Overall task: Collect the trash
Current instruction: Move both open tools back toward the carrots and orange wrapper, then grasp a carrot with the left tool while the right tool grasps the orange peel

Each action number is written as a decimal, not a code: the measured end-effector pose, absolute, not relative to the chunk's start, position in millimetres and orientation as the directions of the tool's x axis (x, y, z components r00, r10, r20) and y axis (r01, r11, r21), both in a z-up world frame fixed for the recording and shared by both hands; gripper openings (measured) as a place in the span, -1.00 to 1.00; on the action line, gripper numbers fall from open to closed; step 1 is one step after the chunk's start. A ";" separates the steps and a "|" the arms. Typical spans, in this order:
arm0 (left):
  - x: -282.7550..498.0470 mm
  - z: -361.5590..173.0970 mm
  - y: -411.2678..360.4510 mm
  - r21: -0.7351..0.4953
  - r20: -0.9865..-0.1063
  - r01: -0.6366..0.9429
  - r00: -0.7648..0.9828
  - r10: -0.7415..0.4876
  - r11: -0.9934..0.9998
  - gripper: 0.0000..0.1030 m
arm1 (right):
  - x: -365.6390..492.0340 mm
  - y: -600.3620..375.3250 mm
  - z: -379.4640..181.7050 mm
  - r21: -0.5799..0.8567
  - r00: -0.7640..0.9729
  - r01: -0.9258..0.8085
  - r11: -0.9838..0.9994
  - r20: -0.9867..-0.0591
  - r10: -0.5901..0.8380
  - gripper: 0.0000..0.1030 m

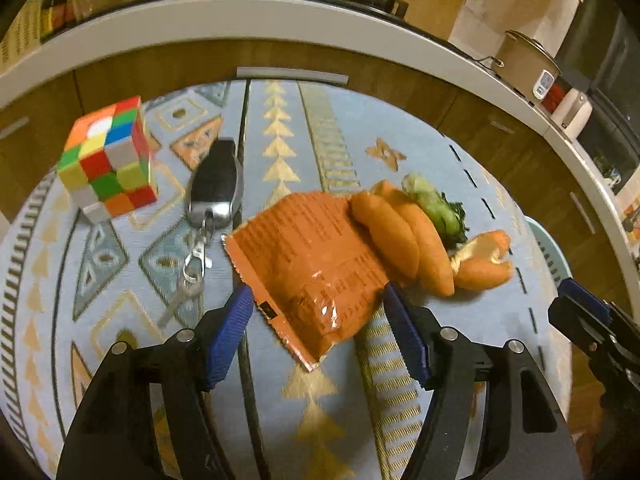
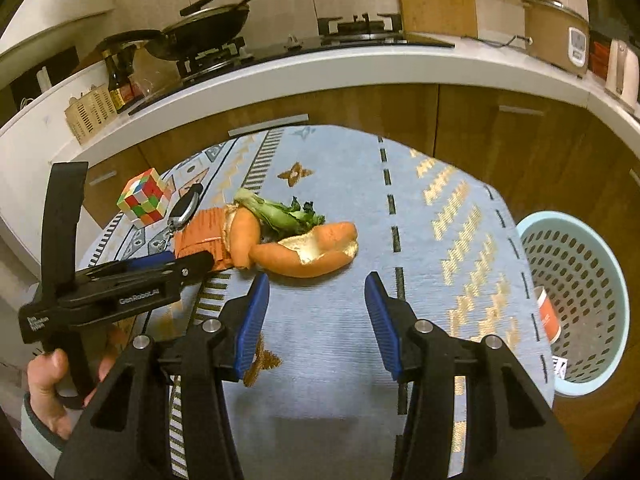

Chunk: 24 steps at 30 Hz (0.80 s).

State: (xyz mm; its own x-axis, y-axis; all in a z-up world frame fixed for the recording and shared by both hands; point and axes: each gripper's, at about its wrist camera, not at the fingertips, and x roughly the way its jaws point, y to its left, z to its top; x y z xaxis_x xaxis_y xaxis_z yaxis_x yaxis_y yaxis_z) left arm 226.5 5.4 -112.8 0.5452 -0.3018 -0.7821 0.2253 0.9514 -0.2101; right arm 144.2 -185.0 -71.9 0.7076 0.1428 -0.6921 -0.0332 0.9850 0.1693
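From the left wrist, the left gripper [image 1: 318, 300] has its jaws spread wide with nothing held, straddling the near end of the orange wrapper [image 1: 312, 264], whose long axis runs away toward the orange peels [image 1: 404, 236] on the worktop [image 1: 340, 128]. From the right wrist, the right gripper [image 2: 316, 292] is equally open and holds nothing; the peels lie just ahead and left, the basket [image 2: 576, 292] well to its right, so the left is nearer the wrapper

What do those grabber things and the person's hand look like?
Each grabber is black plastic with two blue ribbed fingers and silver round bolts. The left gripper shows white "GenRobot.AI" lettering on its side in the right camera. The right gripper matches. The bare left hand wears a grey-green cuff.
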 end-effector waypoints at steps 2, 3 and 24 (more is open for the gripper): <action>226.1 -114.4 1.4 -0.174 -0.780 0.222 0.564 -0.272 0.959 0.05 | 147.4 -187.2 -74.8 0.173 0.701 -0.030 0.984 -0.699 0.144 -0.10; 224.2 -115.4 -1.4 -0.144 -0.776 0.218 0.580 -0.247 0.965 0.00 | 149.1 -187.2 -76.4 0.173 0.695 -0.031 0.984 -0.704 0.146 -0.10; 197.5 -102.3 18.8 -0.224 -0.641 0.236 0.696 -0.325 0.946 -0.84 | 210.8 -164.5 -106.6 0.120 0.627 -0.044 0.992 -0.769 0.121 0.53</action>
